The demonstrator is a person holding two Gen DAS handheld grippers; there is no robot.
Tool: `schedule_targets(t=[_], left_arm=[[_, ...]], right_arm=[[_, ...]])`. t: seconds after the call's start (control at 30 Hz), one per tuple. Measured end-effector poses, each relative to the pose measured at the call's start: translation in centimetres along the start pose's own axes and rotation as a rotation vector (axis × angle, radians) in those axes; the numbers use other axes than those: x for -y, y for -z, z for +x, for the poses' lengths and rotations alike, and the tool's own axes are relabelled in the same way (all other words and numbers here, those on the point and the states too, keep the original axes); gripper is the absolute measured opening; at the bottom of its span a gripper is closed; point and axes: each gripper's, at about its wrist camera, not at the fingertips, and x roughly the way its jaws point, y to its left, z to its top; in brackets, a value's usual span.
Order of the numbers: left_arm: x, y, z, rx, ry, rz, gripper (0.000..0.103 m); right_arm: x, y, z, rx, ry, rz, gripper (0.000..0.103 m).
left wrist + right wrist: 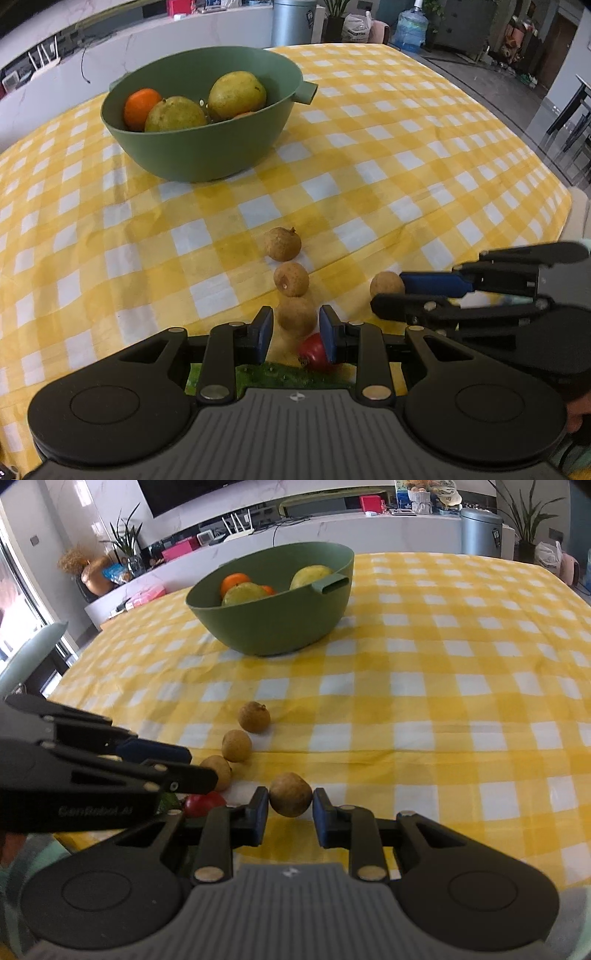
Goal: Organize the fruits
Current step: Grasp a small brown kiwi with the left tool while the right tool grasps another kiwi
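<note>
Green bowl (207, 155) on the table (424, 155) already held pears and oranges. Short of the bowl, four longans and a red fruit (314, 356) remained. My left tongs (296, 328) stood open around one longan (296, 320); right tongs (290, 805) bracketed another longan (290, 794), grip uncertain

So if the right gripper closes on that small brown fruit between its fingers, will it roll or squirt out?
Probably yes if squeezed off-centre: the small brown fruit is round and sits loose on the tablecloth, so it could roll. Its skin looks matte and rough, so slipping seems less likely. The right gripper brackets it about mid-height, jaws open, which should help.
</note>
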Motion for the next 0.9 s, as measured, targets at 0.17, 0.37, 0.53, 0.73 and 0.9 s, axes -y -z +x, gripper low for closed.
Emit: schedule_targets(t=[0.17, 0.37, 0.53, 0.73, 0.9], left_arm=[[-0.3, -0.4, 0.8, -0.022, 0.007, -0.027, 0.034], [-0.5, -0.4, 1.4, -0.034, 0.014, -0.044, 0.032], [-0.5, -0.3, 1.4, -0.022, 0.023, -0.051, 0.029], [-0.4, -0.1, 0.7, 0.008, 0.018, -0.054, 0.028], [-0.1, -0.1, -0.4, 0.045, 0.014, -0.054, 0.028]], right_arm=[[0.2, 0.0, 0.5, -0.02, -0.008, 0.007, 0.022], [0.2, -0.1, 0.8, -0.023, -0.009, 0.009, 0.022], [0.3, -0.1, 0.8, -0.026, -0.013, 0.015, 0.022], [0.2, -0.1, 0.8, -0.022, -0.011, 0.014, 0.022], [0.2, -0.1, 0.3, 0.004, -0.017, 0.011, 0.022]])
